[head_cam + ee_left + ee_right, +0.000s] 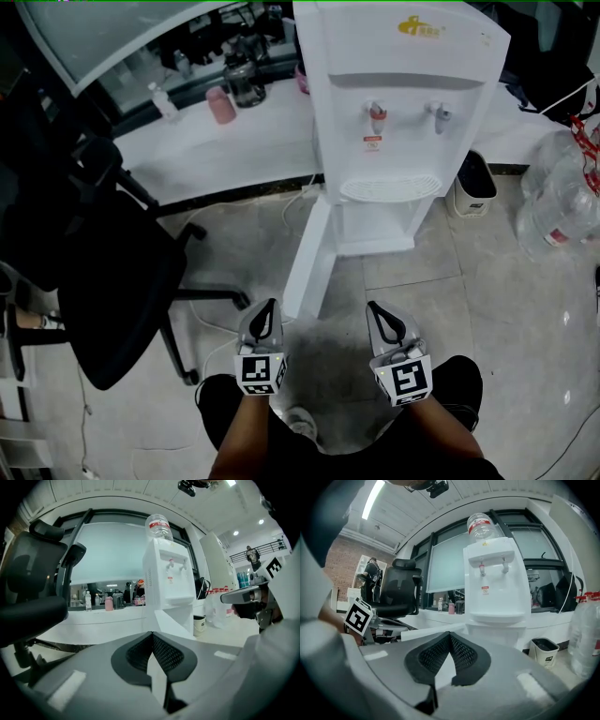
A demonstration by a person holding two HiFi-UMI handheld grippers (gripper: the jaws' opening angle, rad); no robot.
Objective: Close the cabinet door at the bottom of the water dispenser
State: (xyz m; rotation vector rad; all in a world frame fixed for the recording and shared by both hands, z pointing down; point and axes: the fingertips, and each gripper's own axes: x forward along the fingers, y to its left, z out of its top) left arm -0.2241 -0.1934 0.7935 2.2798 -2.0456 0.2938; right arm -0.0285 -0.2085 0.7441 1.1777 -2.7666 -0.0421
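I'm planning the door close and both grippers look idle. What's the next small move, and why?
Probably ease the left gripper forward and rightward against the outer face of the open cabinet door. It stands swung out from the water dispenser toward the person, its free edge close beside that gripper, whose jaws are shut on nothing.
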